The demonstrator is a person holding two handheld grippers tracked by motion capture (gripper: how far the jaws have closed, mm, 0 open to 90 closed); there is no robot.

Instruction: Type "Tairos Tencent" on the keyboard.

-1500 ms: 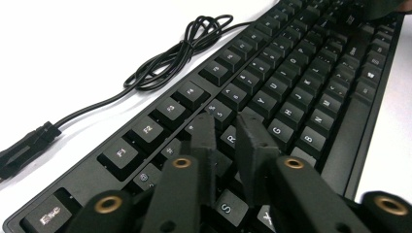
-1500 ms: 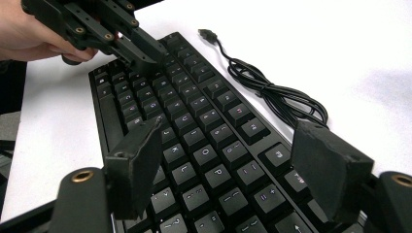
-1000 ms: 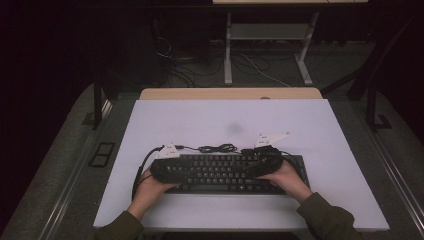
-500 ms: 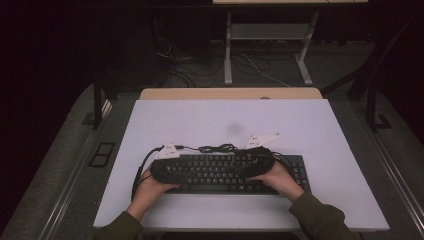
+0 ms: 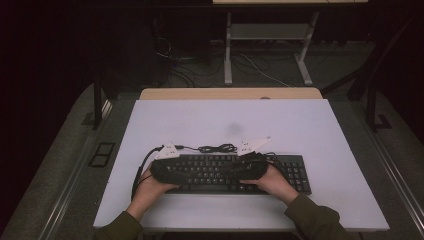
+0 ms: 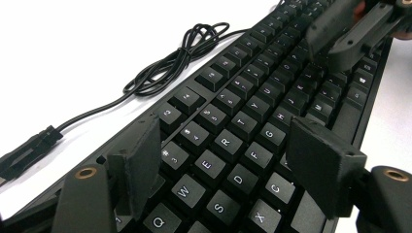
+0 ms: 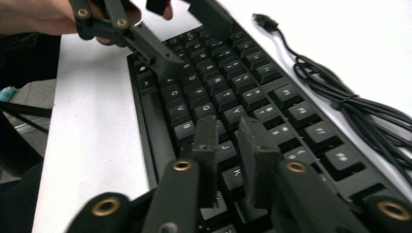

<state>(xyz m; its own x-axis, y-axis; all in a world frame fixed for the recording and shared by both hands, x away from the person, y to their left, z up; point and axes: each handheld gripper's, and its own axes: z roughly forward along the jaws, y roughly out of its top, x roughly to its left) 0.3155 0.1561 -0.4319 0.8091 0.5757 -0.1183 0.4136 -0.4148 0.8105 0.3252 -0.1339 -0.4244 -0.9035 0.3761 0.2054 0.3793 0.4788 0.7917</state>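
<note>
Biggest risk here: keys getting mashed or a keycap popped off. The right gripper [image 7: 232,145] is held low over the keyboard [image 5: 220,172] with its fingers [image 7: 206,145] nearly closed, just a narrow gap between them and nothing visibly held. They sit right over the middle letter rows, around the K key, so a keycap could easily get caught in that gap if the gripper is pushed down or dragged sideways. Whether the tips are actually touching a key can't be told.

The left gripper [image 6: 228,160] is opened wide, nothing gripped, with its fingers straddling the letter keys around E, R, D and C. If it's closed from here, the fingers would be scraped across the key tops rather than wrapped around anything solid.

The cable [image 5: 217,148] is another thing to watch. It's bundled loosely on the desk [image 5: 300,125] just behind the keyboard's far edge, with the plug lying free toward the left. If the keyboard is shifted, the loops could be snagged or dragged along.

As for placement: the keyboard is seen in the lower middle of the high view, lying flat near the desk's front edge. Its long axis runs left to right across the frame, roughly parallel to that edge, with the space bar side facing the bottom of the frame.
</note>
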